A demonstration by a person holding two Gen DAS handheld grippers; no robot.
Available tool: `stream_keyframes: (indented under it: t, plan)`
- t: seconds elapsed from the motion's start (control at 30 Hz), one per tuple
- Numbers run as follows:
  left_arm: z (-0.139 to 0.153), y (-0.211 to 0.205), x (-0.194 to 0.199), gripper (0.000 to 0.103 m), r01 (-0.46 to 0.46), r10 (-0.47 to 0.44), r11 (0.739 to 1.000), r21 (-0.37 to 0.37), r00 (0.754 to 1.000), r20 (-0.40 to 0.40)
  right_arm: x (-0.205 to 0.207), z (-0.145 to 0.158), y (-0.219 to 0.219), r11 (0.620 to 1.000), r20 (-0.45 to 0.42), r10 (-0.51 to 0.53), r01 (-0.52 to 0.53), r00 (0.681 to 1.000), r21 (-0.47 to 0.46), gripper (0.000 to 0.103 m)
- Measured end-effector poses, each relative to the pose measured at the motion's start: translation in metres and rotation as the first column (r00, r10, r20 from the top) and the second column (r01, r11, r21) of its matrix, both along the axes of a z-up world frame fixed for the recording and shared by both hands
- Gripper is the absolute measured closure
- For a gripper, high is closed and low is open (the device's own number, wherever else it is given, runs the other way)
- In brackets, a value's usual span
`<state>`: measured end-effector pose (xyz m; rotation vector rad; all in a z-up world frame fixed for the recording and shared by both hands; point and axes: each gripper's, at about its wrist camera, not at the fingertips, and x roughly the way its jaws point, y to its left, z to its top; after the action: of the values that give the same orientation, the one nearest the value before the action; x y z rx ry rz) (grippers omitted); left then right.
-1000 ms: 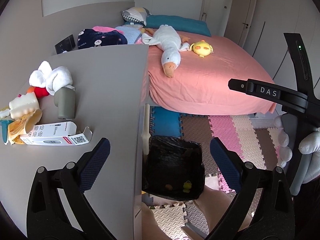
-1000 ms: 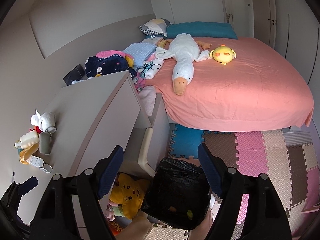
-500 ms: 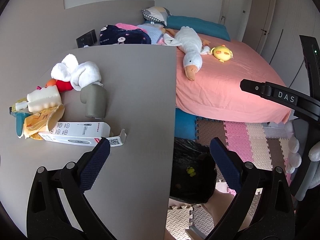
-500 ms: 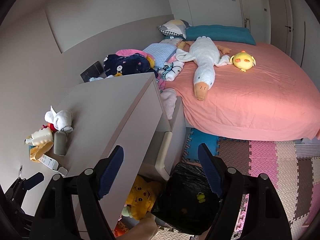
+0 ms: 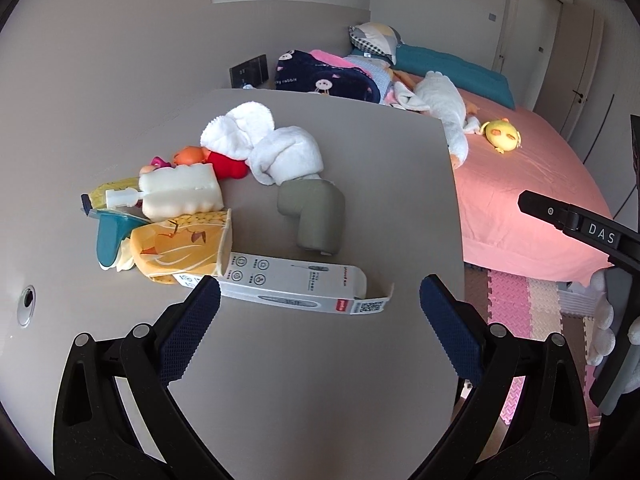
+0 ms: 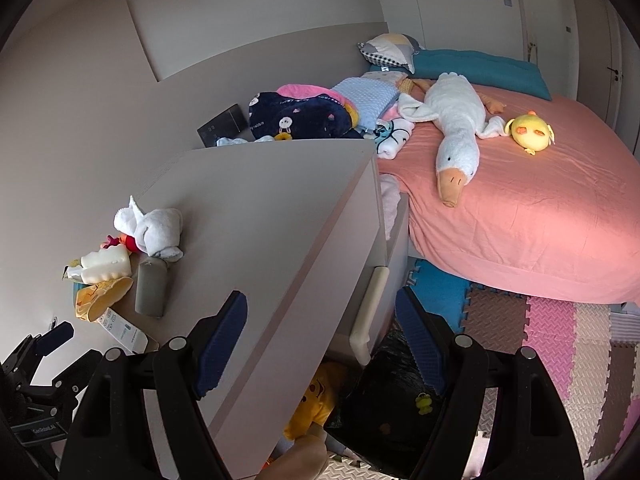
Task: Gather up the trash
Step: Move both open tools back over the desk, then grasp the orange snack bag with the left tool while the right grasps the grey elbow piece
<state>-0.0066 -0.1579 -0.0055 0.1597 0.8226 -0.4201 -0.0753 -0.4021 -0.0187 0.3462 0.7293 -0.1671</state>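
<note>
An opened white carton (image 5: 296,286) lies flat on the grey dresser top (image 5: 320,380), just beyond my left gripper (image 5: 318,330), which hangs open with nothing between its blue pads. A crumpled yellow paper bag (image 5: 180,246) lies at the carton's left end. My right gripper (image 6: 320,344) is open and empty over the dresser's front edge; below it stands a bin with a black liner (image 6: 396,404), with small scraps inside. In the right wrist view the carton (image 6: 124,330) and yellow bag (image 6: 100,296) show at lower left, with the left gripper (image 6: 56,344) beside them.
A grey elbow-shaped piece (image 5: 312,212), white towels (image 5: 276,148), a white squeeze bottle (image 5: 180,192), a teal tool (image 5: 110,236) and red toys (image 5: 226,166) crowd the dresser. A pink bed (image 6: 540,200) with plush toys lies beyond. Foam mats (image 6: 560,340) cover the floor.
Both grippers swung left, away from the bin. The left one now hovers over the dresser top with the white carton close ahead; the bin has left its view. Both jaws stayed open.
</note>
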Motion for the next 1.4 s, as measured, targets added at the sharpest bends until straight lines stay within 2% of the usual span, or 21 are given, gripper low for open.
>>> stream_keyframes:
  t: [0.6,0.9,1.17,1.23,1.27,1.4]
  plan:
    - [-0.018,0.074,0.061,0.006,-0.16,0.158,0.987,-0.019,0.986,-0.056,0.068,-0.008,0.076,0.987,-0.016,0.156,-0.156,0.988,0.026,0.026]
    - [-0.035,0.077,0.085,0.006,-0.164,0.162,0.986,-0.009,0.981,-0.103,0.092,-0.01,0.114,0.97,-0.015,0.237,-0.236,0.971,0.057,0.026]
    - [-0.043,0.078,0.09,0.007,-0.16,0.159,0.987,-0.005,0.982,-0.102,0.114,-0.02,0.132,0.961,-0.042,0.263,-0.259,0.964,0.094,0.026]
    - [-0.044,0.078,0.09,0.012,-0.156,0.155,0.988,-0.005,0.983,-0.101,0.118,-0.024,0.136,0.961,-0.053,0.267,-0.262,0.962,0.091,0.026]
    - [-0.044,0.079,0.09,0.02,-0.155,0.154,0.988,-0.004,0.983,-0.101,0.121,-0.027,0.138,0.961,-0.06,0.267,-0.261,0.962,0.093,0.026]
    - [-0.045,0.081,0.09,0.022,-0.156,0.156,0.988,0.006,0.984,-0.089,0.129,-0.035,0.139,0.963,-0.083,0.258,-0.25,0.962,0.099,0.028]
